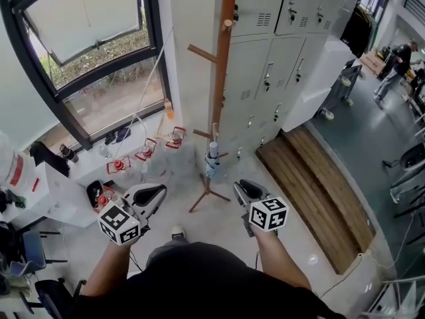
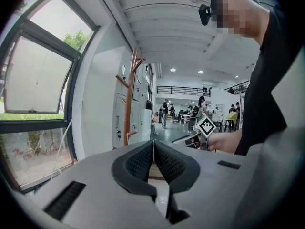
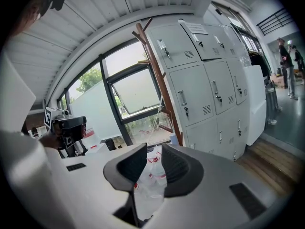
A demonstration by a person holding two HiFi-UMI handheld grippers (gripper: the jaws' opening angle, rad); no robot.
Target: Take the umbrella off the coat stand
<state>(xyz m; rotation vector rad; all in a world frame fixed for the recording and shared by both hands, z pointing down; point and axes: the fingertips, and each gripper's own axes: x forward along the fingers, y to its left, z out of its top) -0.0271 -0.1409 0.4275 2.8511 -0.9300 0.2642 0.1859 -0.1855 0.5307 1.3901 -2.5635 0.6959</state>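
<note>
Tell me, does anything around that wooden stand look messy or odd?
Nothing looks broken or spilled. The coat stand stands upright, with a folded umbrella hanging low on it. The one untidy spot: small red-and-white items scattered on the floor below the window.

The coat stand [image 1: 222, 65] is smooth brown wood with a slight sheen. The lockers [image 1: 265, 58] look like matt, pale grey painted metal. The step [image 1: 319, 191] is darker, grainy wooden planks. The left gripper [image 1: 151, 195] and right gripper [image 1: 250, 190] have matt grey plastic shells, and their jaws carry black ribbed pads.
</note>
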